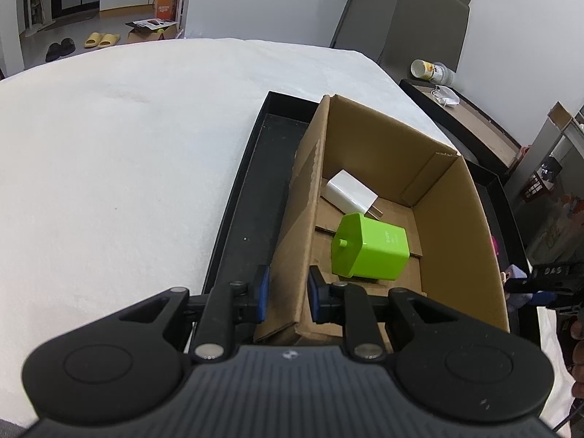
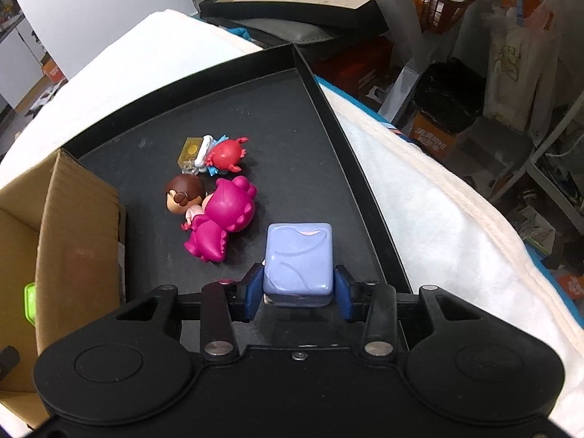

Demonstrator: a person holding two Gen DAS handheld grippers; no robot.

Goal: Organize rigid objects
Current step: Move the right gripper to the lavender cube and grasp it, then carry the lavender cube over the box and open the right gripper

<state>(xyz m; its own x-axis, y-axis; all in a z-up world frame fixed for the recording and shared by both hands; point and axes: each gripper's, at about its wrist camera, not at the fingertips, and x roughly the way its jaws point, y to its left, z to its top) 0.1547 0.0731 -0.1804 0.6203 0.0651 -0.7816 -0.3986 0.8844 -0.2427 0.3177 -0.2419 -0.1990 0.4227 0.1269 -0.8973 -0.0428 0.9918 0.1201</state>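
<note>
Two grippers are at work over a table [image 1: 109,153] draped in white cloth. Off to nine o'clock the left gripper [image 1: 288,294] has its blue fingers [image 1: 263,292] pinched tight on the near wall of a cardboard box [image 1: 463,226], one finger outside and one inside. That box sits in a shallow black tray [image 1: 252,197]. Down on the box floor lie a white charger [image 1: 350,193], toward twelve o'clock, and a lime-green block [image 1: 368,252] touching it at six o'clock.

Moving toward three o'clock, the open part of the tray holds a small yellow piece [image 2: 189,153] and a red crab toy [image 2: 226,155] pressed together. Just nearer lies a doll in a magenta dinosaur suit [image 2: 219,219] on its side, brown-haired head pointing to nine o'clock.

Furthest right, the right gripper [image 2: 298,292] has a lavender cube [image 2: 298,259] between its fingers [image 2: 343,292], both pads against the cube's sides. The cube stands on the tray close to its right rim, beside the doll.
</note>
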